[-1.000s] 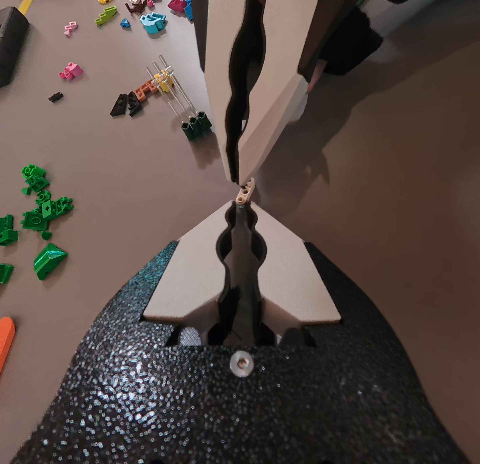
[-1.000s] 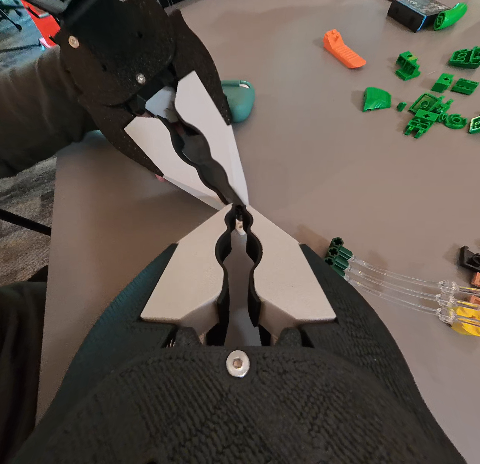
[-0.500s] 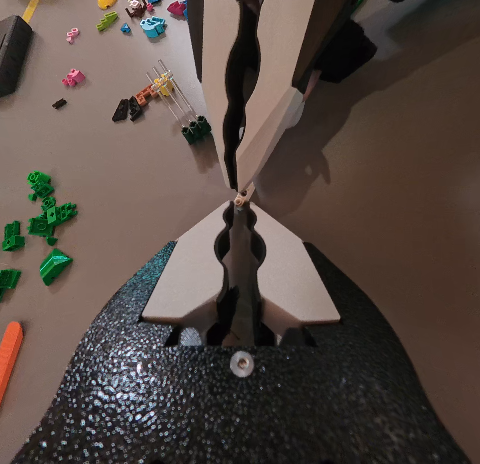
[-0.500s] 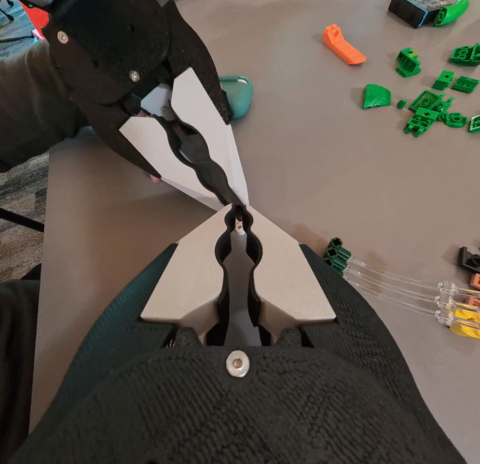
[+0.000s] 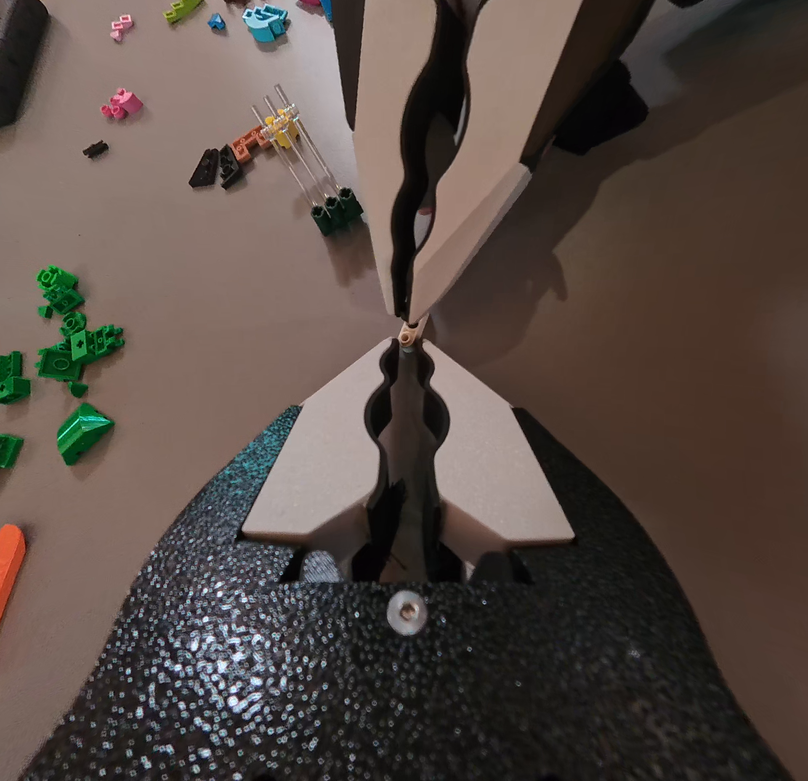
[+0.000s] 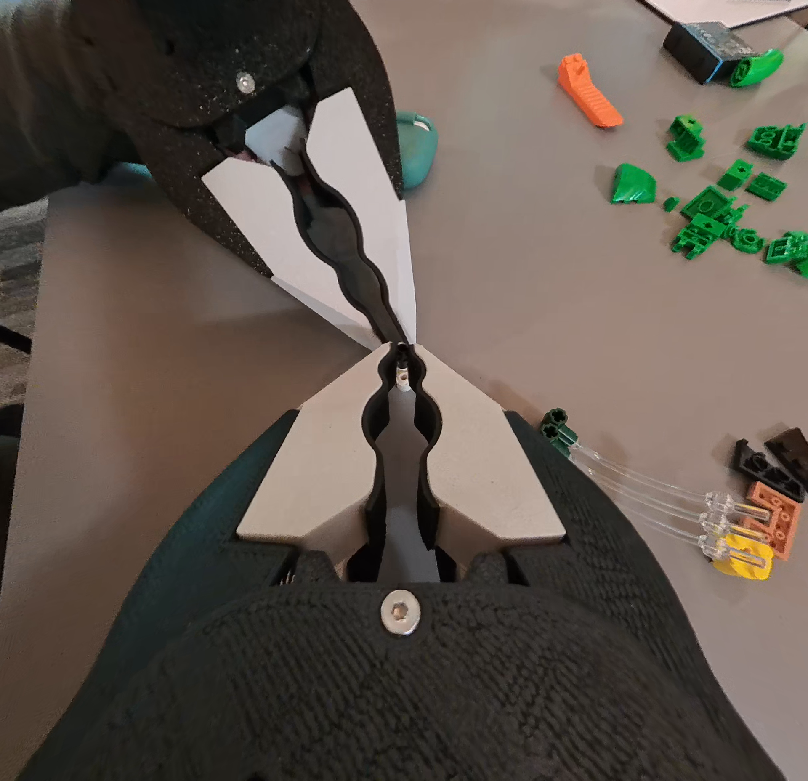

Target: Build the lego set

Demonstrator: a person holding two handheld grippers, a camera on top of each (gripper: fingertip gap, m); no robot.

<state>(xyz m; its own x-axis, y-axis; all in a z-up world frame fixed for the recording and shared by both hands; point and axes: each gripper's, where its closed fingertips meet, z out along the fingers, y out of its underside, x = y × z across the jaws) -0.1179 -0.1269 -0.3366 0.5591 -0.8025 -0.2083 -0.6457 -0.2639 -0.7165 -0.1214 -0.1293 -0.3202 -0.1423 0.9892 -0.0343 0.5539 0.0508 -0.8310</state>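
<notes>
Beside the tongs, green pieces lie scattered

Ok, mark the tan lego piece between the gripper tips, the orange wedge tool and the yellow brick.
tan lego piece [image 5: 407, 334]: left wrist view, on its holed end.
orange wedge tool [image 6: 588, 92]: right wrist view, on its ribbed ramp.
yellow brick [image 6: 743, 559]: right wrist view, on its top face.
</notes>
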